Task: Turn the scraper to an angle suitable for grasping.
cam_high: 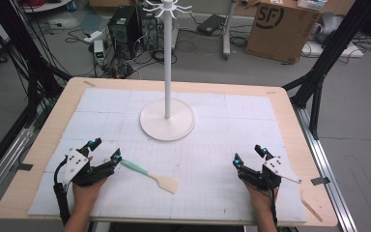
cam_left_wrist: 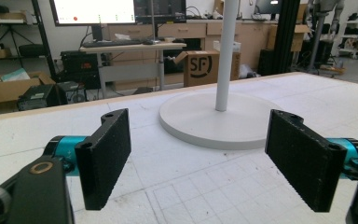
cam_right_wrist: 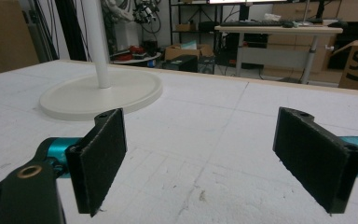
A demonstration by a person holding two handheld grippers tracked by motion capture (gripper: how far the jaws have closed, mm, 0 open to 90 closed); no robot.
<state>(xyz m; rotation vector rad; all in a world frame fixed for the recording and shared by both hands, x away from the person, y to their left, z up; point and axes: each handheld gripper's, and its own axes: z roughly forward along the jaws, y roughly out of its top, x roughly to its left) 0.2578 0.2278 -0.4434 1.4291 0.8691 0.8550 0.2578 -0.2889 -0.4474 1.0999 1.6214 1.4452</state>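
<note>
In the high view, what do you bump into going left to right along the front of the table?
Left gripper → spatula with mint-green handle → right gripper → thin wooden stick at the table's right edge.

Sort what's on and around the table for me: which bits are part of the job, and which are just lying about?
In the job:
spatula, by the left gripper, jaws open
stand, mid-table
right gripper, jaws open, nothing between them

Lying about:
cardboard box, on the floor behind
wooden stick, at the table's right edge
electronics and cables, on the floor behind
</note>
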